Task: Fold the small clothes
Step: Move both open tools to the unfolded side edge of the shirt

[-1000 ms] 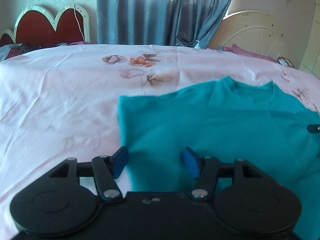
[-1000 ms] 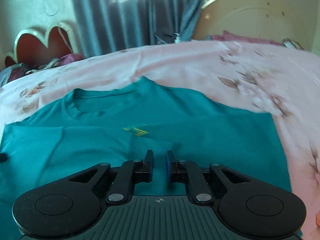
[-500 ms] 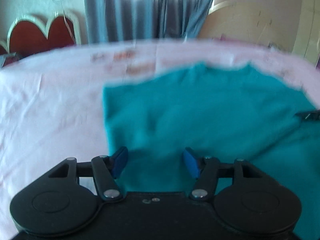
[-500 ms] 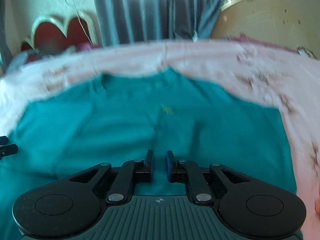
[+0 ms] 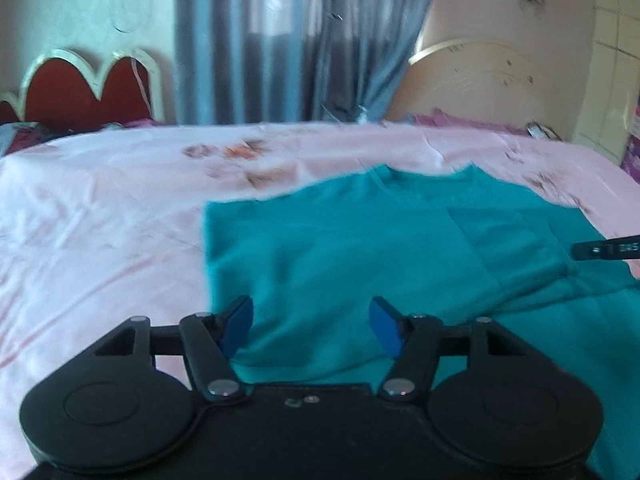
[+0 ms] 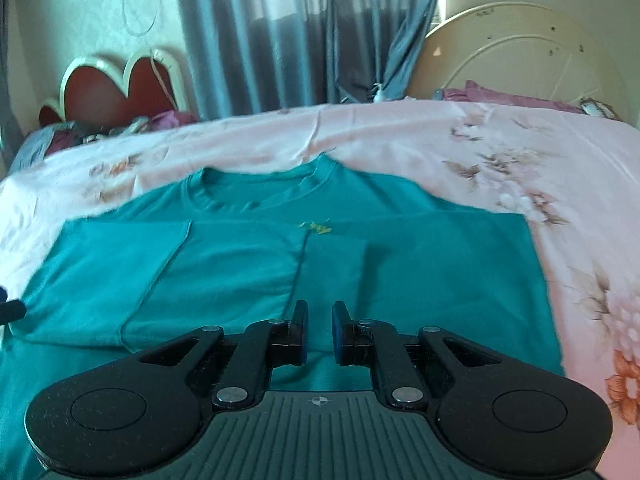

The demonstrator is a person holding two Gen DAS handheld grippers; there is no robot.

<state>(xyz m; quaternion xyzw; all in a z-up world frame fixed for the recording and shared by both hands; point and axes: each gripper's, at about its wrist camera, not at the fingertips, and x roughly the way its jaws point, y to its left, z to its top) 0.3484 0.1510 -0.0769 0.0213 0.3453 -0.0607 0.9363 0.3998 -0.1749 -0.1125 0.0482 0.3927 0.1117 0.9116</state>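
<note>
A teal T-shirt point(image 5: 360, 248) lies flat on the pink floral bedsheet point(image 5: 100, 220), collar point(image 6: 260, 184) away from me, both sleeves folded in over the chest. A small yellow mark point(image 6: 316, 228) sits below the collar. My left gripper point(image 5: 310, 318) hovers open over the shirt's left lower part, nothing between its blue pads. My right gripper point(image 6: 320, 320) hangs above the shirt's middle, jaws drawn to a narrow slit and holding nothing. In the left wrist view its tip point(image 5: 604, 250) shows at the right edge.
Grey curtains point(image 6: 280, 40) hang behind the bed. A red heart-shaped headboard point(image 6: 120, 88) stands at the back left, a cream round one point(image 6: 520, 60) at the back right. Purple cloth point(image 6: 512, 98) lies along the far right edge. Bare sheet surrounds the shirt.
Both grippers have drawn back and risen a little, so more of the shirt and its folded sleeves shows. Neither gripper's jaw gap has changed.
</note>
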